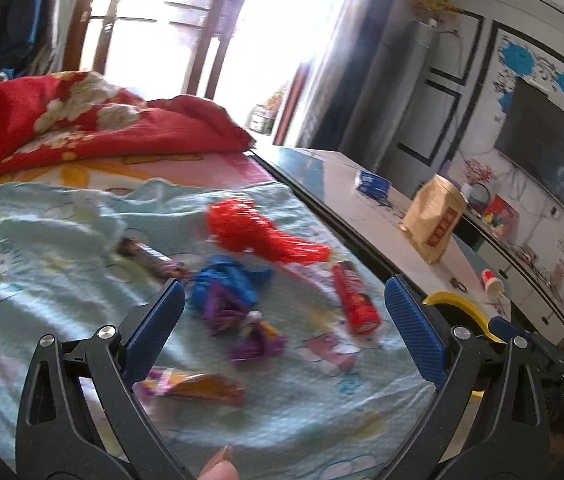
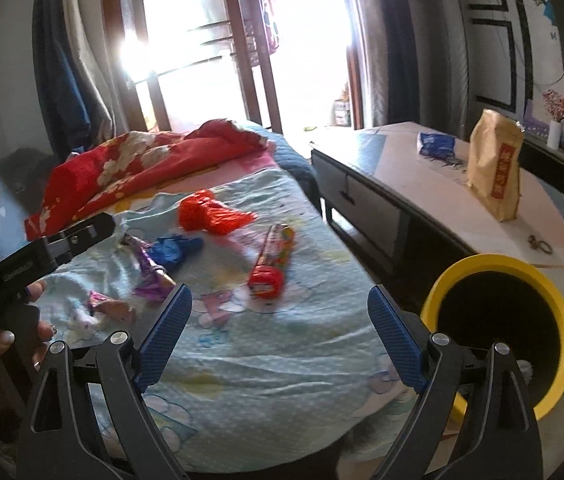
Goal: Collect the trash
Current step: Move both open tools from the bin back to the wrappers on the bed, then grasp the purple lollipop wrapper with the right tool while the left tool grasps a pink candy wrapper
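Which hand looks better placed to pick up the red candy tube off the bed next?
Right, probably. The red candy tube lies just ahead of the open right tongs, with the yellow bin beside them. The left tongs, also open, face the blue and purple wrappers instead.

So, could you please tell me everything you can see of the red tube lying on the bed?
The red tube is a long, slim cylinder, glossy like printed plastic or card, with a round red cap at the near end and multicoloured print along its body. It looks closed, lies flat on the pale blue cartoon blanket, apart from the other litter, and no gripper touches it.
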### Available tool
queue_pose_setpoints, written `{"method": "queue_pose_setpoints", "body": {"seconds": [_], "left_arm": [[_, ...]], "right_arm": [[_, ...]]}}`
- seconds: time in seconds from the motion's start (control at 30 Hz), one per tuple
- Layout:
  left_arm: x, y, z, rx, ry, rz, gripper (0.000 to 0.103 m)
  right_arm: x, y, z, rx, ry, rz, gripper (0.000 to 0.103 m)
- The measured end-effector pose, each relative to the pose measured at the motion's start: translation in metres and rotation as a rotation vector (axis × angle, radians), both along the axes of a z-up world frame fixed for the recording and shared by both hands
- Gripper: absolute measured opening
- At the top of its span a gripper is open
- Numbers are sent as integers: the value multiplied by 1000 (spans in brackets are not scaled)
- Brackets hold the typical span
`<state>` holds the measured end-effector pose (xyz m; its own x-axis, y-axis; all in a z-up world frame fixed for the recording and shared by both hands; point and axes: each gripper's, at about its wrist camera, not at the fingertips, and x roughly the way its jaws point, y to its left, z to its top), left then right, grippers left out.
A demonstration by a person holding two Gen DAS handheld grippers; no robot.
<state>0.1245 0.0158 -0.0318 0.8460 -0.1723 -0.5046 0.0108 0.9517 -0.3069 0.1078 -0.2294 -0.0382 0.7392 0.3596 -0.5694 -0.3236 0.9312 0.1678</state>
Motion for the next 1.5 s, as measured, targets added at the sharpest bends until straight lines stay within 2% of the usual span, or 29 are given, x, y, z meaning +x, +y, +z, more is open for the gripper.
{"method": "queue_pose_setpoints", "body": {"seconds": [0.43, 0.63, 0.9, 1.07, 1.13, 1.23, 1.33, 1.4, 1.5], "left_arm": [[-26, 62, -8, -23, 52, 115, 92], [-32, 79, -22, -35, 103, 115, 92], [-29, 84, -41, -93, 169, 56, 65], [-26, 75, -56, -96, 218, -4, 59], [-25, 73, -61, -98, 234, -13, 57], [-24, 71, -68, -99, 250, -17, 52], [-22, 69, -71, -96, 256, -19, 43], [-22, 68, -72, -89, 258, -23, 30], [-22, 64, -73, -80, 262, -37, 17]], "right_arm": [[28, 64, -8, 6, 44, 135, 87], [47, 93, -22, -17, 87, 209, 73], [60, 127, -43, -55, 139, 307, 56], [74, 144, -56, -76, 178, 338, 44], [81, 146, -63, -65, 210, 348, 37], [85, 145, -69, -35, 223, 355, 34], [87, 142, -71, 3, 236, 359, 28], [87, 140, -71, 12, 239, 360, 23], [82, 139, -68, 8, 224, 366, 17]]}}
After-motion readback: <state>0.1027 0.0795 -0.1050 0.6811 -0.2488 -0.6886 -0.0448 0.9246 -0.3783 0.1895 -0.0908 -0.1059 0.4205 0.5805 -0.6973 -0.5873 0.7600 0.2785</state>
